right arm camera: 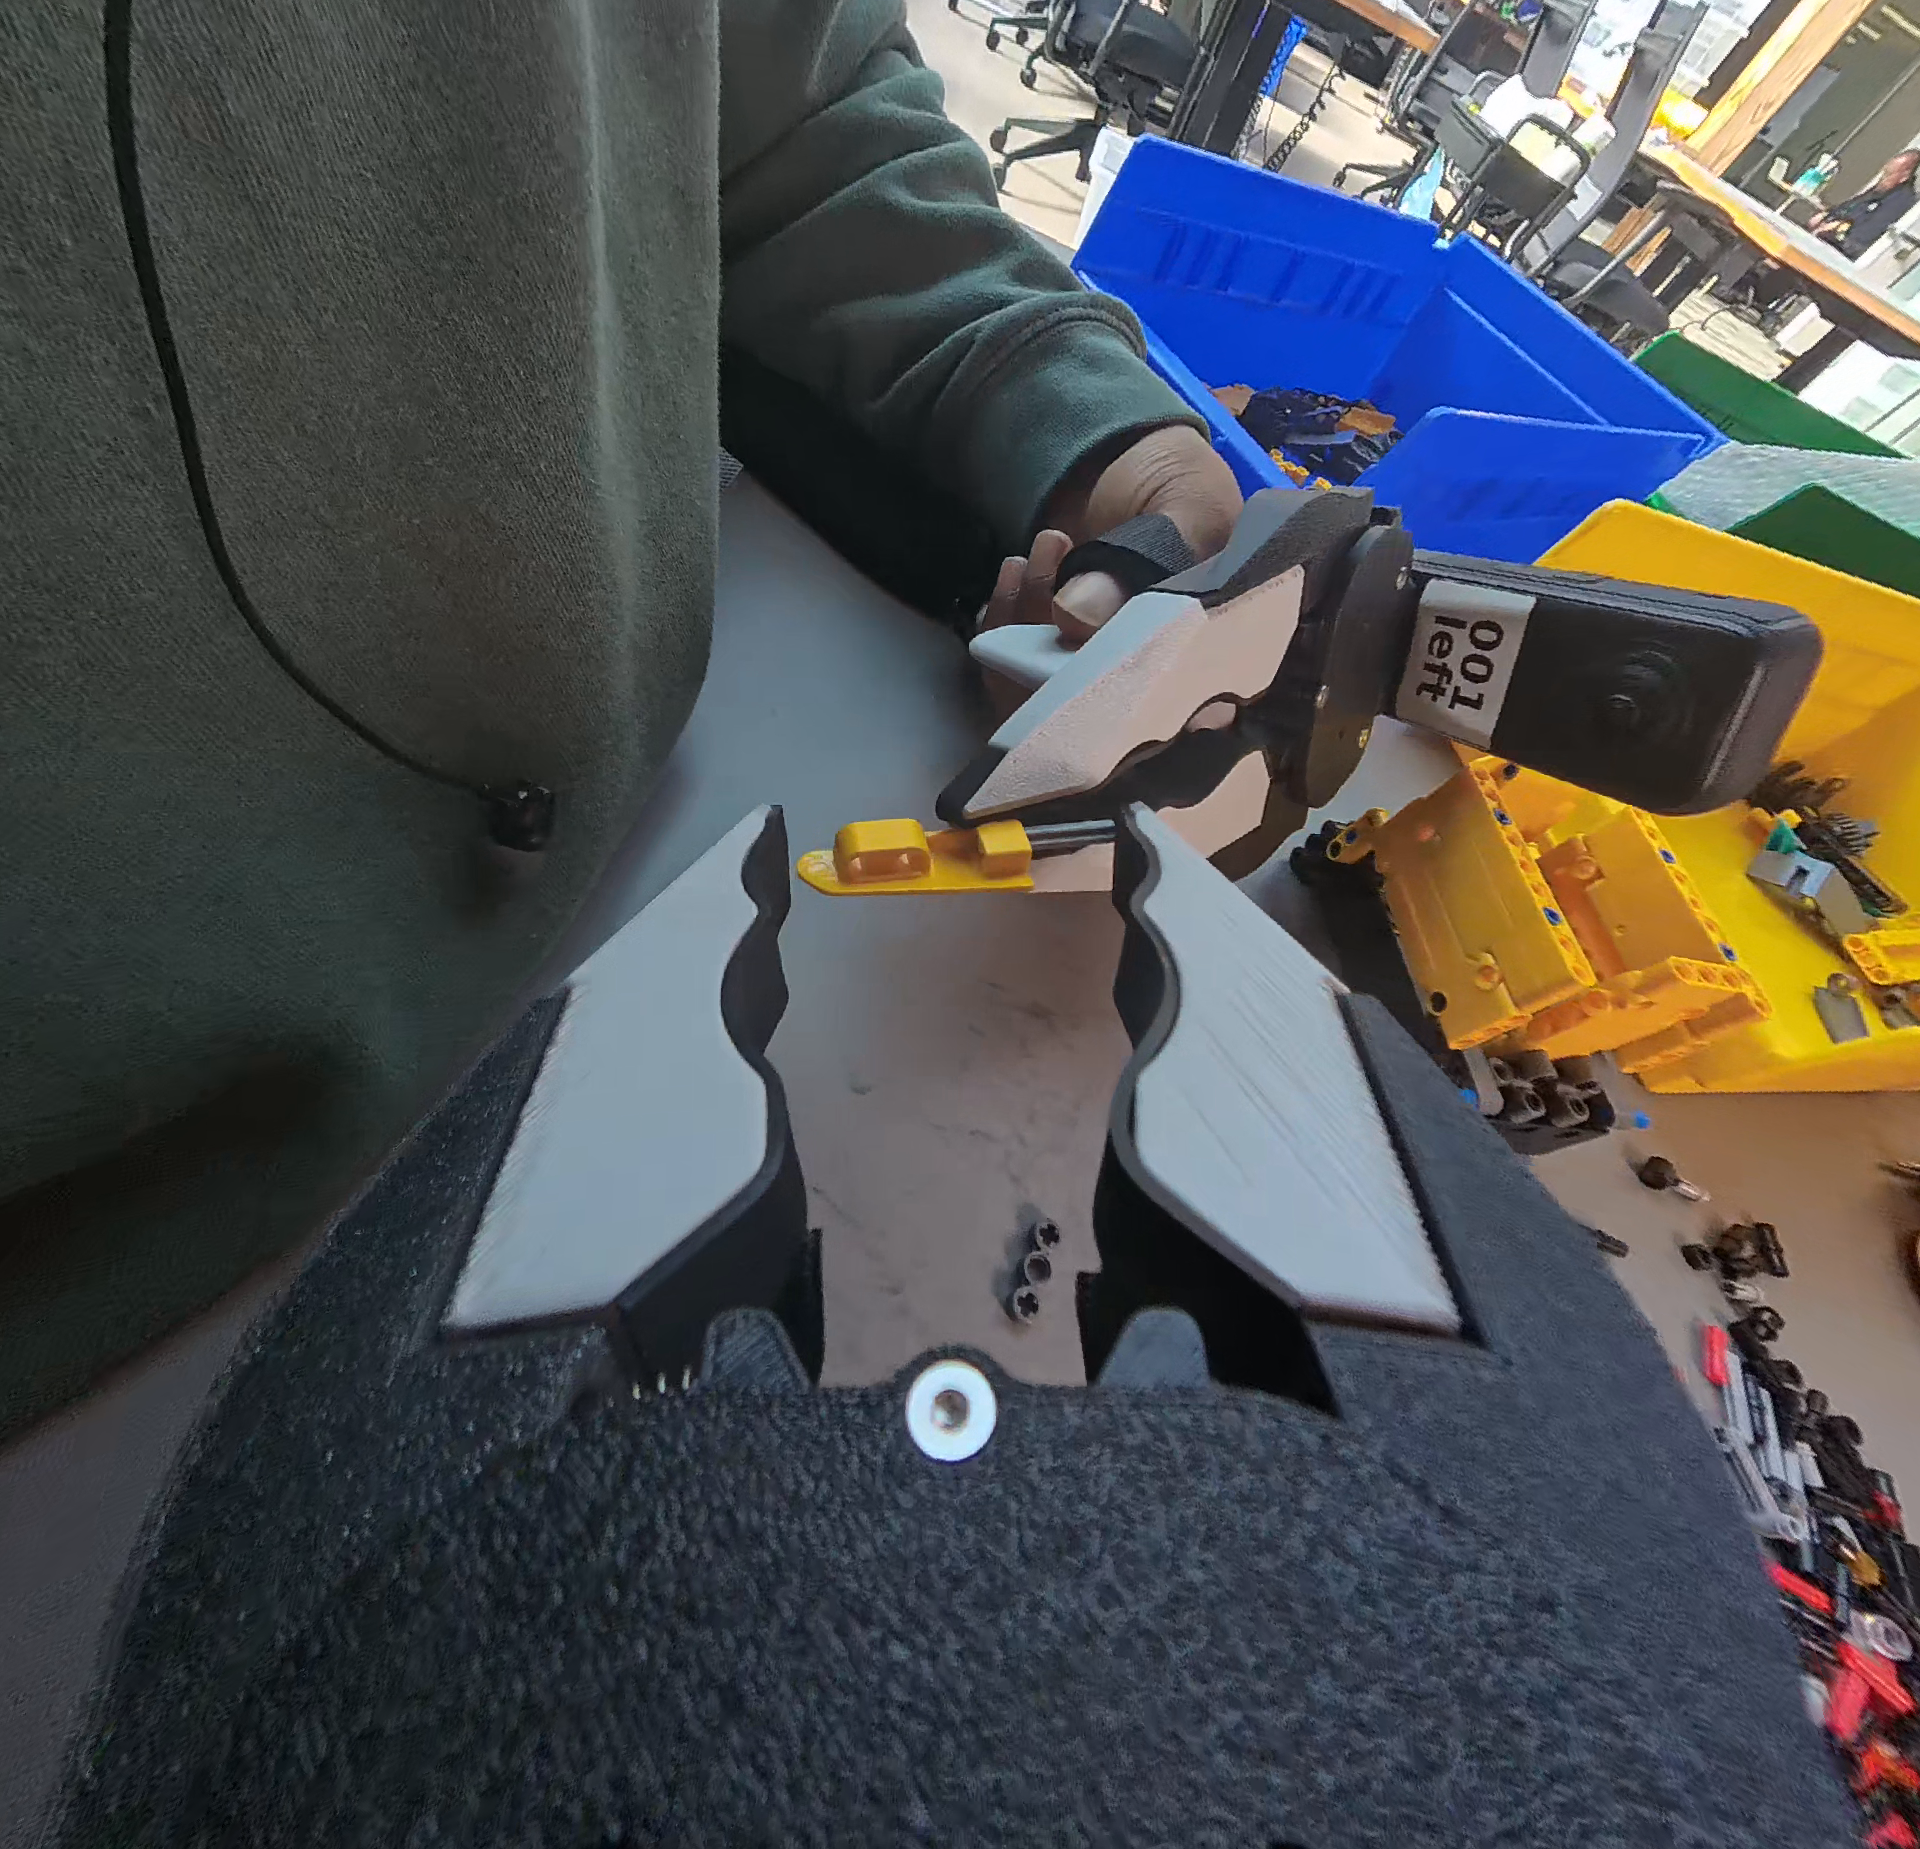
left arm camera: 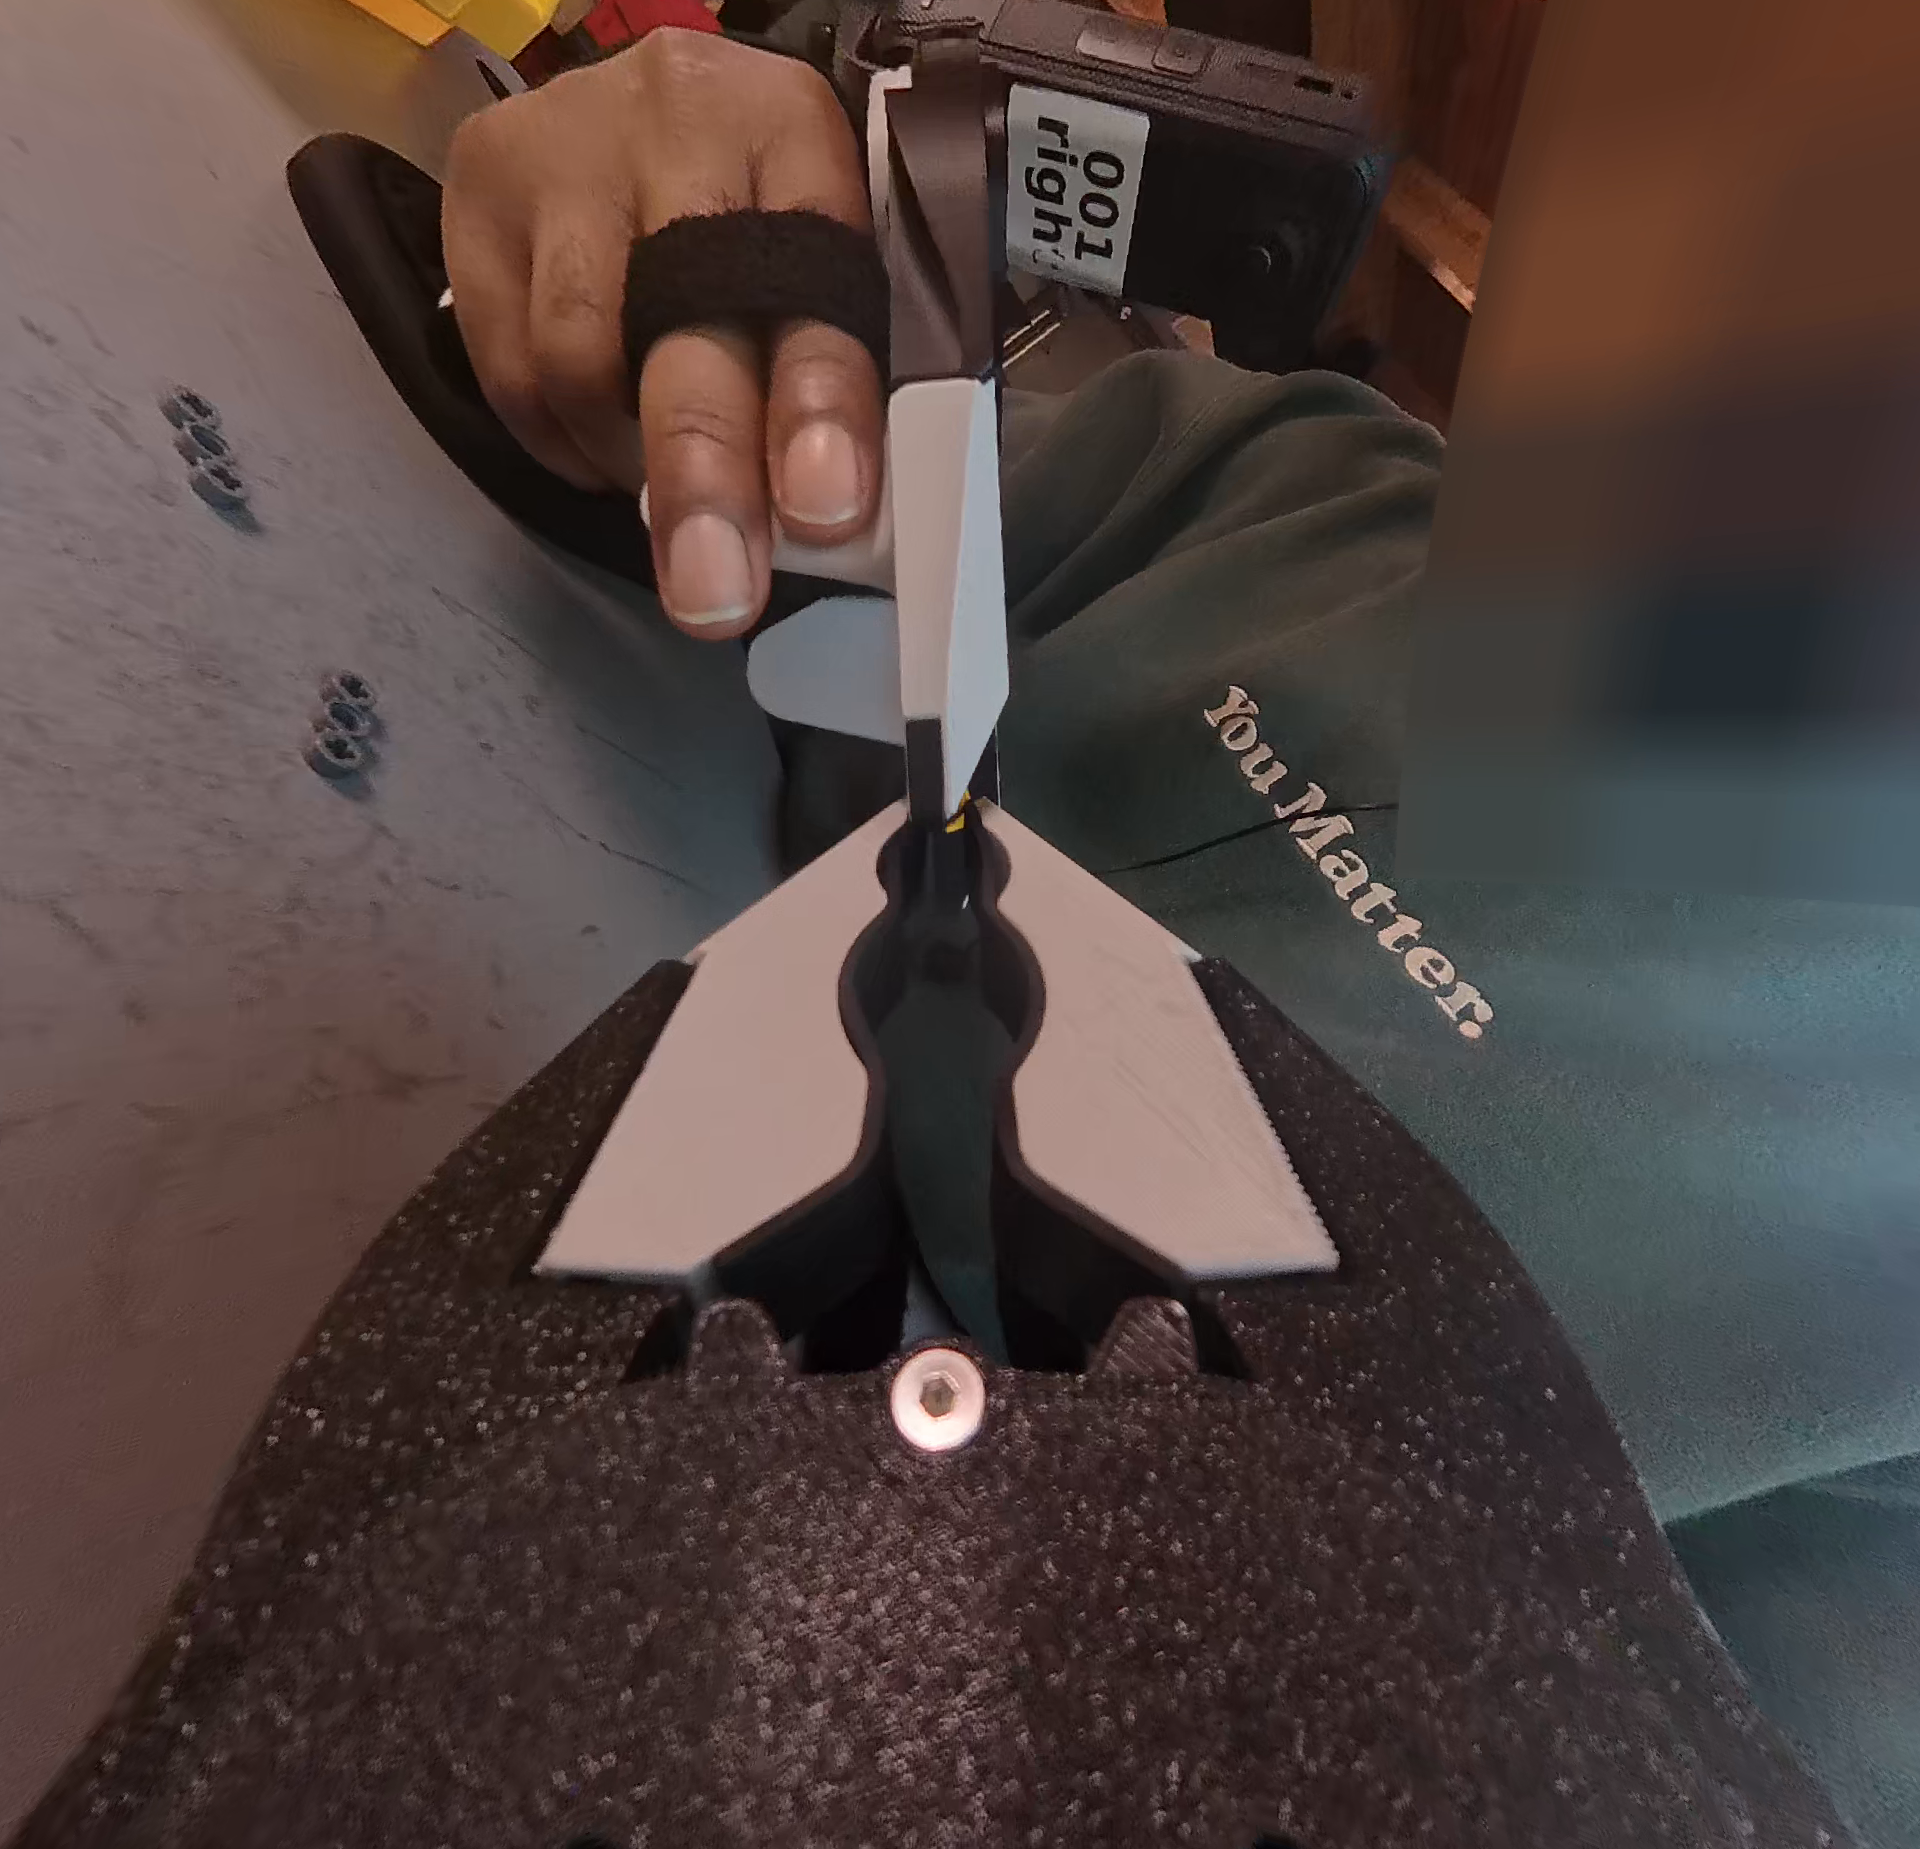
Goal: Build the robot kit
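Far left: green sweatshirt (right arm camera: pixel 364 449). Right gripper (right arm camera: pixel 951 843): gapes wide, grips nothing, brackets the yellow flat part (right arm camera: pixel 883 859) over the grey table (right arm camera: pixel 935 1072). Left gripper (right arm camera: pixel 966 812): pinches tight on that part's black-pinned end. Lower down, on the table: small grey connector (right arm camera: pixel 1029 1269). Right: yellow brick model (right arm camera: pixel 1507 916), blue bin (right arm camera: pixel 1455 345), yellow bin (right arm camera: pixel 1818 604).

A flat plate piece (right arm camera: pixel 914 864) is held before the right gripper (right arm camera: pixel 951 864), between its fingertips. Bins (right arm camera: pixel 1455 365) and a brick model (right arm camera: pixel 1538 926) are set right of it, on the table (right arm camera: pixel 935 1072).
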Demonstrator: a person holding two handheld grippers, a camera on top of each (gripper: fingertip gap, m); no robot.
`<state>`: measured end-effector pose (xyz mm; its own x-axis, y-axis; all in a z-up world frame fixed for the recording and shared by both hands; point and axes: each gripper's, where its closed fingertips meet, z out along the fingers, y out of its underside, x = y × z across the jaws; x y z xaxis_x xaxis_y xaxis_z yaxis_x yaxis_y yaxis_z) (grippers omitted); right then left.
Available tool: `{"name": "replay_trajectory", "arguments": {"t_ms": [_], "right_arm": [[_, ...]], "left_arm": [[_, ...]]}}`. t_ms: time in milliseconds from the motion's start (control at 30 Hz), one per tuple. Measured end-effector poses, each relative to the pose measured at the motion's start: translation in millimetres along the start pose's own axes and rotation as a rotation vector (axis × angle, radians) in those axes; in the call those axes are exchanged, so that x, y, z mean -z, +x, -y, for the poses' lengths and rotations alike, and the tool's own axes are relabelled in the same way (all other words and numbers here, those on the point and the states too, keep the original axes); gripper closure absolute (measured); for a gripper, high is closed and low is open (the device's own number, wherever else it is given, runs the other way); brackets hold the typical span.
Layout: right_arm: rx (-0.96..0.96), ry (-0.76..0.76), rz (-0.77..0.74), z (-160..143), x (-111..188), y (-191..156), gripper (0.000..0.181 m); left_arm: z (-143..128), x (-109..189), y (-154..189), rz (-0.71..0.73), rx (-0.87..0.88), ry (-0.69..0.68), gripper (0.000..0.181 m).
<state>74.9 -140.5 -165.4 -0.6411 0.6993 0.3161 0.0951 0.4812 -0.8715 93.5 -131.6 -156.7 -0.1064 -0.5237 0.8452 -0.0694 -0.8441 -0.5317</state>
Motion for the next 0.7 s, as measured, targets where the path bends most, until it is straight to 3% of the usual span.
{"name": "replay_trajectory", "arguments": {"t_ms": [200,400,700], "right_arm": [[-0.032,0.017,-0.011,0,0,4,0.122],[-0.066,0.022,-0.203,0,6,39,0.123],[-0.089,0.049,-0.300,8,7,54,0.124]], "left_arm": [[2,2,0,-0.011,0.006,0.021,0.176],[29,14,-1,0.015,-0.035,0.201,0.166],[42,20,3,0.047,-0.059,0.268,0.176]]}}
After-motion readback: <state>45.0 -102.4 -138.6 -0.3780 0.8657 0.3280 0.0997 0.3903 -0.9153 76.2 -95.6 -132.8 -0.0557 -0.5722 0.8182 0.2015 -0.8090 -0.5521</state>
